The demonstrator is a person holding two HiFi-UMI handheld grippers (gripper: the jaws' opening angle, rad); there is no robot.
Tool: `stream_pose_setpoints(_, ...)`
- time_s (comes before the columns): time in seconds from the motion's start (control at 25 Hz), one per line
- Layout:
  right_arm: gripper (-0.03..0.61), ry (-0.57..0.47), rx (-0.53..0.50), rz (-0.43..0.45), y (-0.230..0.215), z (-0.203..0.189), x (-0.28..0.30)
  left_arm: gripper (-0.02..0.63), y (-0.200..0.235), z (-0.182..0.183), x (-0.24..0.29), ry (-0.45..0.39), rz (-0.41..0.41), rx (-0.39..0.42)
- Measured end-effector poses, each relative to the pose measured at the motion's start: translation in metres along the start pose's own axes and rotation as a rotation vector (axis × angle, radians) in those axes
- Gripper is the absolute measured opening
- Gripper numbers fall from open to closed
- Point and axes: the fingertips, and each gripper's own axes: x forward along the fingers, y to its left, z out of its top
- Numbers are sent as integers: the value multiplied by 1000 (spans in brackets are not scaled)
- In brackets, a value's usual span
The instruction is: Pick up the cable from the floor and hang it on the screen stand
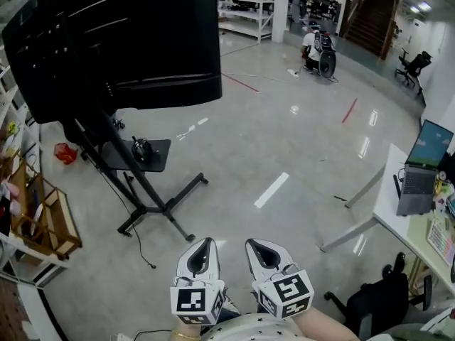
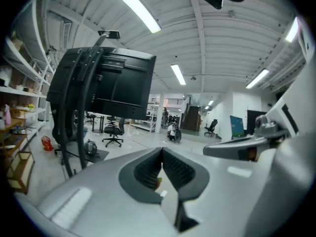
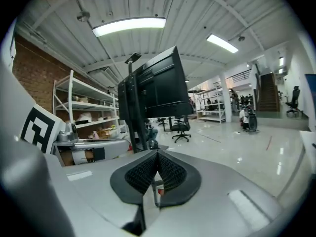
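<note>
A big black screen [image 1: 121, 41] stands on a black wheeled stand [image 1: 153, 206] at the upper left of the head view. From the stand's foot a thin black cable [image 1: 142, 251] trails over the grey floor. Several dark cables [image 2: 74, 93] hang down the screen's back in the left gripper view. My left gripper [image 1: 205, 244] and right gripper [image 1: 259, 246] are held side by side at the bottom centre, well short of the stand. Each is shut with nothing between its jaws, as seen for the left gripper [image 2: 162, 150] and the right gripper [image 3: 157, 153].
A small black shelf [image 1: 146, 154] on the stand carries a dark object. Wooden shelving [image 1: 44, 222] lines the left wall. A white table [image 1: 398, 212] with a laptop [image 1: 421, 169] and an office chair [image 1: 373, 302] stand at the right. A person [image 1: 316, 48] crouches far off.
</note>
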Motion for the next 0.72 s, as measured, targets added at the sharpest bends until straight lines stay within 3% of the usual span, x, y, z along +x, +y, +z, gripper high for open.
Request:
stream_pose_setpoints(0.16,-2,11,-52,183,82,14,87,8,110,-5,-26,4,197,5)
stream_pose_setpoints(0.32,-2,43,-114,335,161,19,148,8,203,-11,-58,13,365,-47)
stream_pose_setpoints(0.72,-2,178,-233,616,303,-12,270,8,374,-33,-124,-16,693,-201)
